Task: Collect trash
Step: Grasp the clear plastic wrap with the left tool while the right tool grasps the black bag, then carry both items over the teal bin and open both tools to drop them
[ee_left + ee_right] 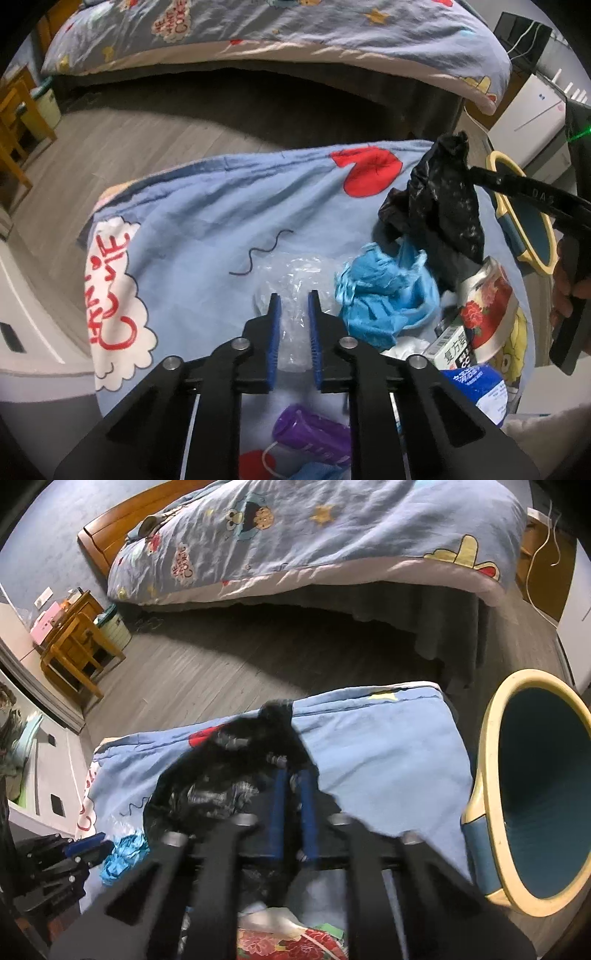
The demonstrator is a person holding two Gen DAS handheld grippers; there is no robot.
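Trash lies on a blue cartoon blanket [207,206]. My left gripper [294,301] points down with crumpled clear plastic wrap [295,280] between its blue pads, and it is shut on the wrap. It also shows at the lower left of the right wrist view as the left gripper [105,843]. My right gripper [293,775] is shut on a black plastic bag [229,775], which it holds above the blanket. The left wrist view shows that black bag [443,206] hanging from the right gripper [474,170]. A yellow-rimmed bin [535,794] lies on its side, just right of the blanket.
Near the left gripper lie a crumpled blue cloth [384,291], a floral can [487,302], a small printed box [448,347] and a purple roll [310,432]. Beyond the wood floor [221,672] stands a bed [314,535]. A wooden stool [77,646] is at the left.
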